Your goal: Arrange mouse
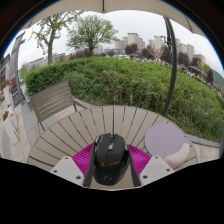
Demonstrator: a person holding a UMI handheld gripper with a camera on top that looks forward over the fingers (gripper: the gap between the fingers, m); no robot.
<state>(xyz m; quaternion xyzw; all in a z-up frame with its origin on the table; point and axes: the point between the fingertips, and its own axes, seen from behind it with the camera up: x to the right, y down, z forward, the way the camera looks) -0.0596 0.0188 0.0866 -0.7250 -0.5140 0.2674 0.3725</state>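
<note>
The gripper point(110, 160) hangs just over a round slatted wooden table point(75, 128), outdoors by the look of it, with a green hedge point(120, 78) running behind and a wooden bench point(50, 100) off at ten o'clock. Between its two fingers sits a black mouse point(110, 157), nose pointing away toward twelve o'clock. The magenta pads point(83, 158) press against both flanks of the mouse with no gap that I can see, so I judge the fingers clamped on it. Whether the mouse rests on the slats or is held slightly above them, I cannot tell from here.

At about two o'clock from the mouse, just beside the right finger, lies a pale round disc point(165, 140), lavender-white, near the table's rim. It might be a mouse mat or a coaster; too plain to say.

If the job is to set the mouse in place, that disc looks the likely spot. To do it well, I would keep the grip level, carry the mouse low toward two o'clock, settle it flat on the surface before loosening the fingers, and keep clear of the rim, where a nudge could send it off.
</note>
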